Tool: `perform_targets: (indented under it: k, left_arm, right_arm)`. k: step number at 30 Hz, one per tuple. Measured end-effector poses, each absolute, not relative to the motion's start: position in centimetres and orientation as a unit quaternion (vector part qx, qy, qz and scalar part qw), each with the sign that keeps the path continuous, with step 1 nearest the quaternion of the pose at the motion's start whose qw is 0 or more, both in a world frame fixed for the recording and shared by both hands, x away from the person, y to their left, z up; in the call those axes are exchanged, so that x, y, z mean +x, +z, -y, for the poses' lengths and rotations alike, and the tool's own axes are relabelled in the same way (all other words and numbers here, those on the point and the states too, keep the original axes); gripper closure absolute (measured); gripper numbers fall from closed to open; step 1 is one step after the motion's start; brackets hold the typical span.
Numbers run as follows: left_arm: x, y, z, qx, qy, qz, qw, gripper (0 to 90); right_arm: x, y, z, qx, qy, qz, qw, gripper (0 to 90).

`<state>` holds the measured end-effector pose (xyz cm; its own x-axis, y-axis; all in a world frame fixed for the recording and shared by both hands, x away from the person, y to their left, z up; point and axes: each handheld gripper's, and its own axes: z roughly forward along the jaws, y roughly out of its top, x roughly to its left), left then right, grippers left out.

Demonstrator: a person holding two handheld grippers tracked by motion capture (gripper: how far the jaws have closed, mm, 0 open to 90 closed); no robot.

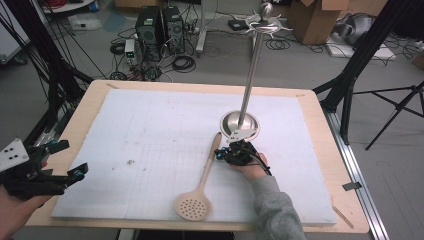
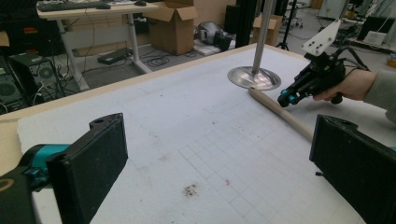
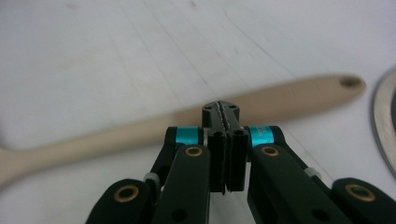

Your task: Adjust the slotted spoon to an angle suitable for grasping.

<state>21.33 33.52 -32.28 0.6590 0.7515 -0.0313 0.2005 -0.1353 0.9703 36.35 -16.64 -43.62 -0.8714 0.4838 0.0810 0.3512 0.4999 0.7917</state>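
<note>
White foam board point(image 1: 150, 130) on wooden table point(image 1: 320, 150); cluttered lab floor; left jaws wide, right jaws closed, empty.

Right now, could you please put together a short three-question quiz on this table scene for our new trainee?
1. True or false: the right tongs are shut with nothing between them.
2. Which end of the slotted spoon lies nearest the metal stand's base? A) perforated bowl B) handle tip
3. Fill in: the left tongs stand ____.

Key: 1. True. 2. B. 3. open, over the white board.
</note>
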Motion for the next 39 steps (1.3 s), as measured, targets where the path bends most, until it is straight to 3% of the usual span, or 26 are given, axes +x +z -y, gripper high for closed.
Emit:
perform_targets:
  k: [9, 21, 31, 39]
  left_arm:
    - [21.6, -32.2, -33.0, 0.717, 0.239, -0.328, 0.566, 4.7]
    - [22.1, -32.4, -32.9, 0.718, 0.235, -0.329, 0.567, 4.7]
    - [23.4, -32.4, -31.5, 0.722, 0.223, -0.317, 0.573, 4.7]
    - [24.8, -32.3, -29.5, 0.732, 0.208, -0.298, 0.576, 4.7]
  right_arm:
    - [33.6, -42.8, 13.1, 0.178, 0.459, -0.87, 0.028, 90.0]
    - [31.7, -44.1, 10.4, 0.123, 0.406, -0.905, 0.012, 90.0]
    - [30.2, -44.1, 11.3, 0.117, 0.386, -0.915, 0.012, 90.0]
    - [29.4, -44.0, 14.6, 0.116, 0.383, -0.916, 0.012, 90.0]
